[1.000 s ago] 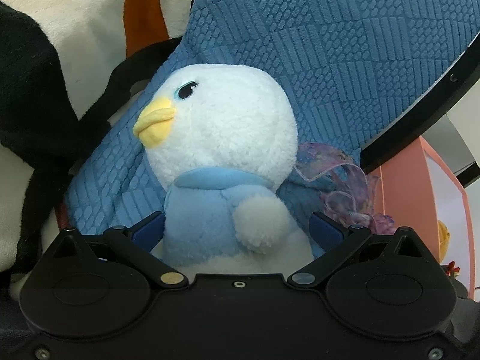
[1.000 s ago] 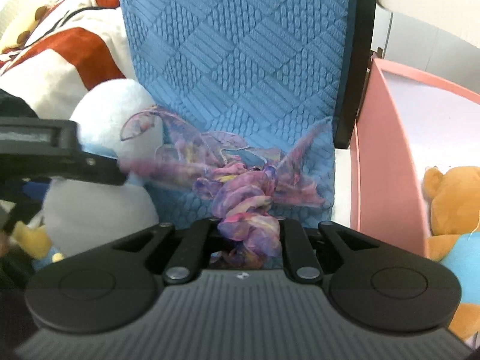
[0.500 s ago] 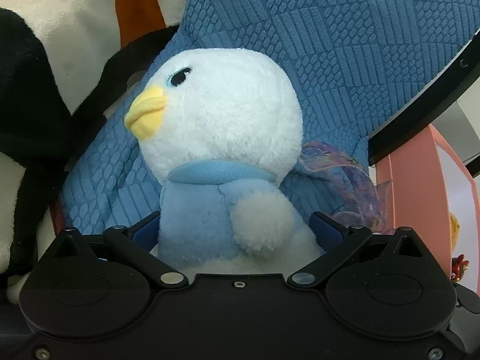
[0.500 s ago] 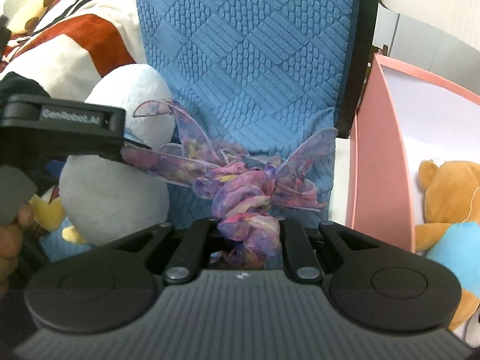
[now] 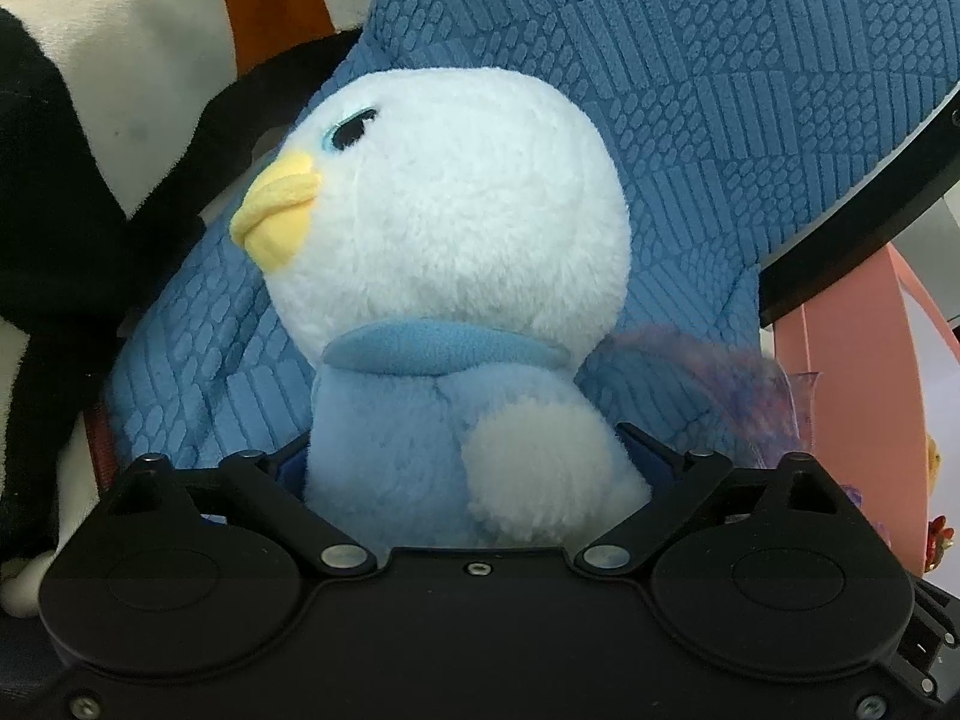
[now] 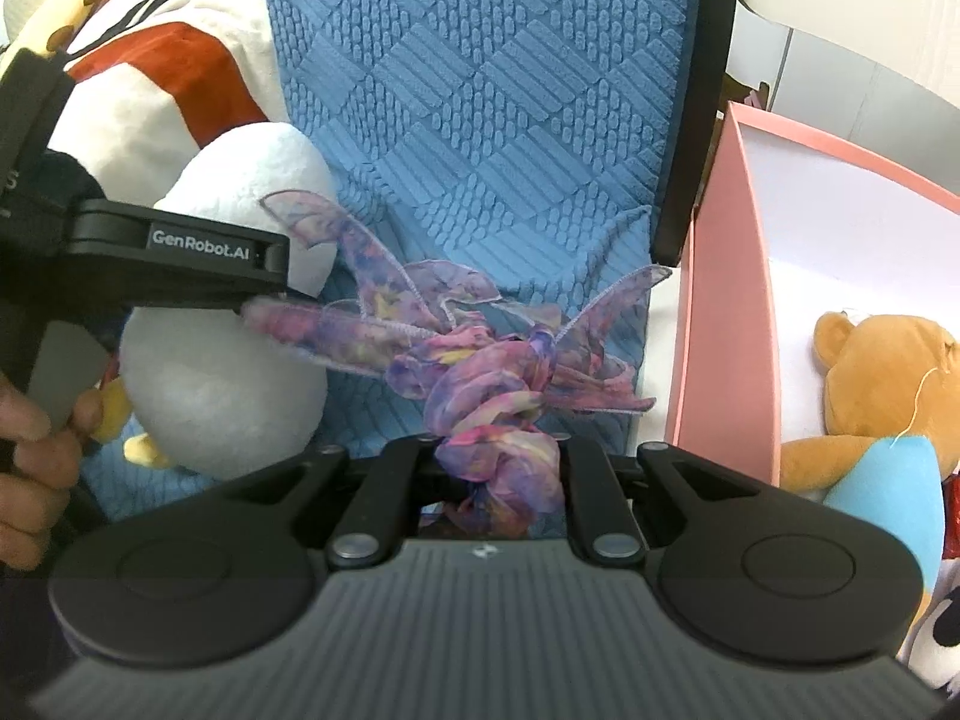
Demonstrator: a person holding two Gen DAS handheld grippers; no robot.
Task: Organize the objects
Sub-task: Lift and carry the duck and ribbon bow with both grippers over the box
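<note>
The blue-and-white plush bird (image 5: pixel 444 300) sits upright against the blue quilted cushion (image 5: pixel 720 120), its body between my left gripper (image 5: pixel 474 468) fingers, whose jaws are closing around it. My right gripper (image 6: pixel 498 468) is clenched on the purple ribbon scarf (image 6: pixel 480 384), which trails toward the bird. I see a pink box (image 6: pixel 720 300) with a bear plush (image 6: pixel 870 390) just beside the cushion.

Penguin plush (image 5: pixel 444 240) is white up top, light blue body, yellow beak. Cushion (image 6: pixel 480 90) is blue with a quilted check texture. Scarf (image 6: pixel 480 384) is purple-pink with yellow blotches. Box (image 6: pixel 720 276) is pink, bear (image 6: pixel 870 384) orange-brown.
</note>
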